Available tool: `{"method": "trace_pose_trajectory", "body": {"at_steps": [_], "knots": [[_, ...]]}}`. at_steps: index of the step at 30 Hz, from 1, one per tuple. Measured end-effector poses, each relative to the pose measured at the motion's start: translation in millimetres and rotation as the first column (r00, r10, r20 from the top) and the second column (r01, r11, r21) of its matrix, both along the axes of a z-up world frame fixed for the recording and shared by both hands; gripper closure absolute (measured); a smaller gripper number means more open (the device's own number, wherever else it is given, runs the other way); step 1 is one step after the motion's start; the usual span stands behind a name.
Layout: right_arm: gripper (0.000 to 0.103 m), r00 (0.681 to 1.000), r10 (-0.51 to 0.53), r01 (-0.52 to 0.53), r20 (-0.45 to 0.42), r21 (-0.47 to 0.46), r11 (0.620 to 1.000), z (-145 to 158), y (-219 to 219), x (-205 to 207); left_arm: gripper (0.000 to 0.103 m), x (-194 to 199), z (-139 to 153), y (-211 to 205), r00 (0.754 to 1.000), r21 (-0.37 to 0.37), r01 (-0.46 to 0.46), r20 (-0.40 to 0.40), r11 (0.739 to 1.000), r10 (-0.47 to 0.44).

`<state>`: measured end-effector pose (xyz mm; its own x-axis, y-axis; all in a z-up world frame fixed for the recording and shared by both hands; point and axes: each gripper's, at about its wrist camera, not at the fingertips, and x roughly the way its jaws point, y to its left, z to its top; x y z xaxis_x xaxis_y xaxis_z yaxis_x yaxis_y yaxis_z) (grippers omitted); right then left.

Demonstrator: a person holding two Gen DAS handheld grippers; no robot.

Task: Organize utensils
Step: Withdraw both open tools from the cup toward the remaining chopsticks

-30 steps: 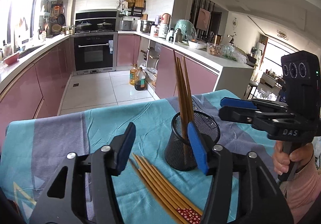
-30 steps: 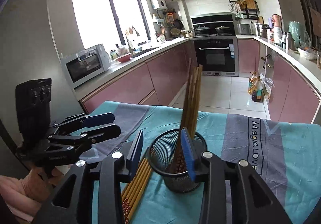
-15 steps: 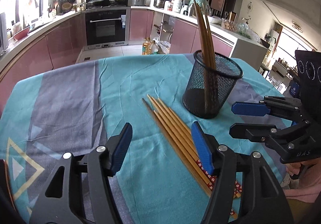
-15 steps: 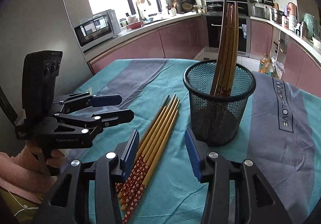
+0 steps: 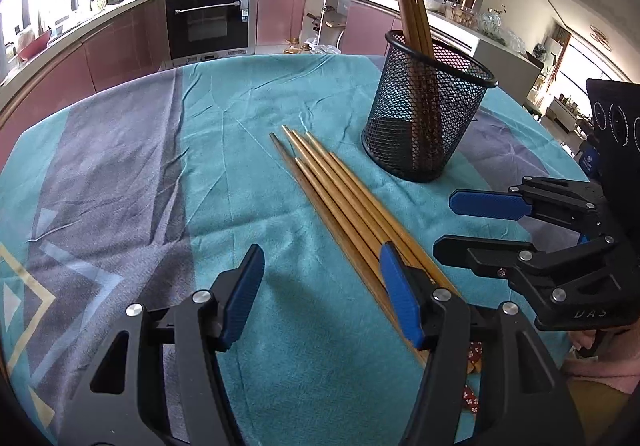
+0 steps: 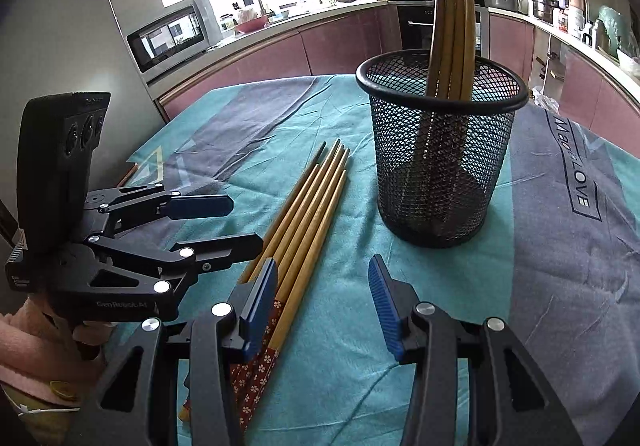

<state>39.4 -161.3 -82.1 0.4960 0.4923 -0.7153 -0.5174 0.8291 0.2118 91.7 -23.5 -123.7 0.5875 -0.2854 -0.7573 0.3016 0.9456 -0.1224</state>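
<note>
left tool released, empty | right tool released, empty | both over chopsticks

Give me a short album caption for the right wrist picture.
Open right gripper above loose chopsticks on a teal tablecloth, beside a mesh cup holding more.

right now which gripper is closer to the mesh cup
Right, by a small margin. The right gripper hangs just in front of the mesh cup; the left gripper sits farther off, across the loose chopsticks.
</note>
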Motion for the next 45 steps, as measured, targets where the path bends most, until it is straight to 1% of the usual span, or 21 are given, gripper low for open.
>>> {"method": "trace_pose_trajectory", "body": {"at_steps": [4,17,22,25,27,32,37,41,45], "knots": [[0.058,1.000,0.000,0.000,-0.008,-0.003,1.000,-5,0,0,0.045,2,-3,-1,1.000,0.009,-0.005,-0.015,1.000,0.005],[0.058,1.000,0.008,-0.008,-0.007,-0.021,1.000,-8,5,-1,0.046,7,-5,-4,1.000,0.026,-0.005,-0.022,1.000,0.006],[0.058,1.000,0.012,-0.012,-0.008,-0.030,0.999,-9,7,0,0.049,8,-6,-4,1.000,0.026,-0.002,-0.021,1.000,0.003],[0.058,1.000,0.011,-0.011,-0.010,-0.043,0.999,-11,9,0,0.051,8,-7,-4,1.000,0.022,0.003,-0.021,1.000,-0.003],[0.058,1.000,0.010,-0.011,-0.013,-0.046,0.999,-12,9,1,0.055,9,-7,-4,1.000,0.024,0.006,-0.020,1.000,-0.005],[0.059,1.000,0.005,-0.005,-0.014,-0.051,0.999,-13,8,2,0.059,11,-7,-2,1.000,0.017,0.014,-0.024,1.000,-0.014],[0.063,1.000,0.000,-0.001,-0.014,-0.063,0.998,-13,7,3,0.063,11,-7,0,0.999,0.008,0.023,-0.029,1.000,-0.023],[0.068,1.000,-0.004,0.004,-0.004,-0.093,0.996,-13,8,2,0.071,9,-7,-2,0.999,0.007,0.038,-0.034,0.999,-0.037],[0.069,1.000,-0.006,0.005,-0.005,-0.099,0.995,-13,6,4,0.070,10,-7,-3,0.998,0.013,0.040,-0.038,0.999,-0.040]]}}
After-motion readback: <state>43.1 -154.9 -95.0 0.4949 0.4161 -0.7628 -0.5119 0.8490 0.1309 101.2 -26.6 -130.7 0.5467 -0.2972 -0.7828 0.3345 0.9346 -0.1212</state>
